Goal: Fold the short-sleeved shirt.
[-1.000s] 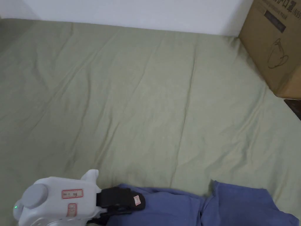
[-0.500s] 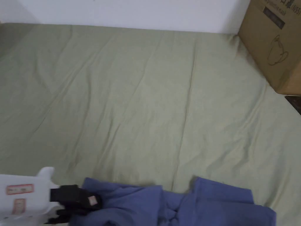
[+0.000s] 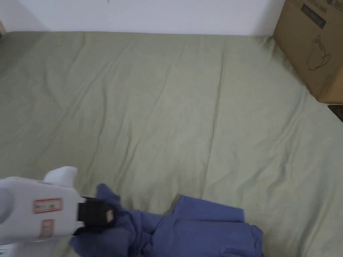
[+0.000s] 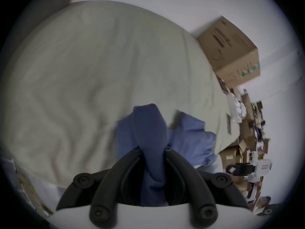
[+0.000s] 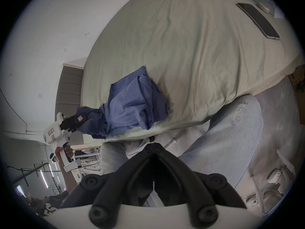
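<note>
left tool (image 3: pixel 106 218) pinches soft bunched shirt (image 3: pixel 204 231).

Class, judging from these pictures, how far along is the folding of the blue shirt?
Done: nothing folded; the blue shirt lies bunched at the near edge of the green sheet. In hand: the left tongs are shut on a bunch of shirt fabric. The right tongs are shut and empty, off the bed. Left: spread it flat, then make every fold.
</note>
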### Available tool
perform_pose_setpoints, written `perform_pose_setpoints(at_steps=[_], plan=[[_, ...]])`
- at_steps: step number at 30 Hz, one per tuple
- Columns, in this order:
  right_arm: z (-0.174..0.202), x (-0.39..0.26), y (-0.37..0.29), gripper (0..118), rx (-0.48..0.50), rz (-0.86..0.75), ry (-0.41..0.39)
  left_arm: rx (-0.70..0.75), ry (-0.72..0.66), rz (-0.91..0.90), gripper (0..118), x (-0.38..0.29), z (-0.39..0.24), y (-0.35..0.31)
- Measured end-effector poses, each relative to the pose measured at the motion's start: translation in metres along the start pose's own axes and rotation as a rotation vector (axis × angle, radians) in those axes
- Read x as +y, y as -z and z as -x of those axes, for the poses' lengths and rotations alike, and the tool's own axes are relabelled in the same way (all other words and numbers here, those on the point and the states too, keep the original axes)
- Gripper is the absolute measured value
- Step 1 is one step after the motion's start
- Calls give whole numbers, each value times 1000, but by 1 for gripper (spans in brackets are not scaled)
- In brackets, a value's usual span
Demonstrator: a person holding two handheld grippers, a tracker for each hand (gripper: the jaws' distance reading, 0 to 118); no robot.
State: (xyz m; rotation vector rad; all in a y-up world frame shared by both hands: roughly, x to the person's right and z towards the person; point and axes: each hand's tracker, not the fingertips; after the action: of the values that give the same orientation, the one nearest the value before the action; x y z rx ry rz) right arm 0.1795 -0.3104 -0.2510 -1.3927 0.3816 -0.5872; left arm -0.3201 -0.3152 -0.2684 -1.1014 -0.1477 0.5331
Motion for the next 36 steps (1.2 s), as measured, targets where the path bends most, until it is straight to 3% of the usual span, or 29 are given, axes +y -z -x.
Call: perform_pose_setpoints(at_steps=[5, 9, 11, 13, 14, 16, 18, 20, 22, 24, 27, 31, 33, 34, 36], plan=[[-11, -3, -10, 0, 7, -24, 17, -166, 9, 122, 15, 3, -61, 71], [-25, -7, -23, 0, -1, -60, 55, -109, 176, 179, 15, -4, -115, 116], [-32, -9, -27, 0, -7, -75, 76, -71, 203, 197, 39, -10, -131, 130], [-39, -10, -29, 0, -13, -83, 91, -170, 193, 213, 79, -18, -149, 132], [-41, -11, -30, 0, -16, -86, 96, -230, 168, 215, 91, -20, -153, 130], [-46, -12, -31, 0, -14, -89, 107, -403, 100, 213, 100, -18, -156, 125], [-47, -12, -30, 0, -9, -85, 114, -508, 53, 234, 89, -16, -151, 116], [-47, -12, -30, 0, -9, -84, 112, -506, -5, 214, 40, -15, -143, 96], [-48, -11, -30, 0, 0, -86, 113, -463, -67, 153, 23, -17, -124, 81], [-49, -12, -29, 0, 9, -85, 114, -340, -116, 78, 18, -18, -102, 72], [-48, -9, -25, 0, 9, -70, 108, -180, -47, 107, 18, -22, -100, 81], [-47, -7, -21, 0, 8, -62, 105, -318, -28, 279, 17, -47, -130, 124], [-47, -8, -20, 0, 15, -65, 109, -238, 40, 331, 15, -57, -141, 158], [-45, -9, -20, 0, 18, -66, 107, -217, 53, 336, 8, -60, -145, 171], [-42, -10, -21, 0, 21, -68, 99, -237, 27, 326, 7, -61, -148, 187]])
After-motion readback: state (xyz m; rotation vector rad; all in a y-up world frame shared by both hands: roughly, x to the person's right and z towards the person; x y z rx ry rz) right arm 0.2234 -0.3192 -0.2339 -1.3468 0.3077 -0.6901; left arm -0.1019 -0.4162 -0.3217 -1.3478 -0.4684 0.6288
